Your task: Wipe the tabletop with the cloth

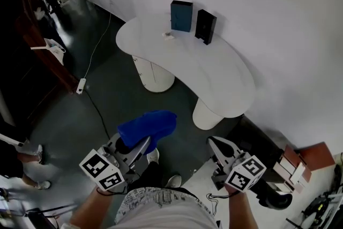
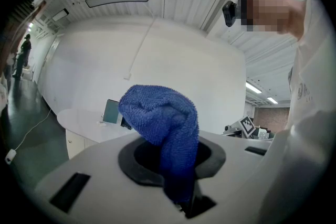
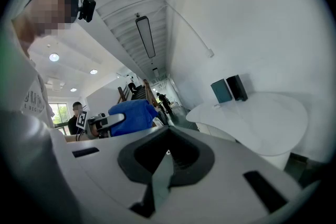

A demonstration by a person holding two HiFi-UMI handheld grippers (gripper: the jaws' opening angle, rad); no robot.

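Observation:
My left gripper [image 1: 143,143] is shut on a blue cloth [image 1: 148,127], which bunches up above its jaws over the dark floor. In the left gripper view the cloth [image 2: 163,123] rises from the closed jaws and droops to the right. Held low on the other side, my right gripper [image 1: 213,142] is shut and holds nothing. The white curved table [image 1: 209,67] lies ahead, well beyond both grippers. The right gripper view shows the table [image 3: 262,118] at the right and the cloth [image 3: 131,115] at the left.
On the table's far end stand a teal box [image 1: 181,15] and a black box [image 1: 206,26], with a small white object [image 1: 168,35] beside them. A cable with a power strip [image 1: 81,85] crosses the floor at left. Brown boxes [image 1: 305,158] sit at the right.

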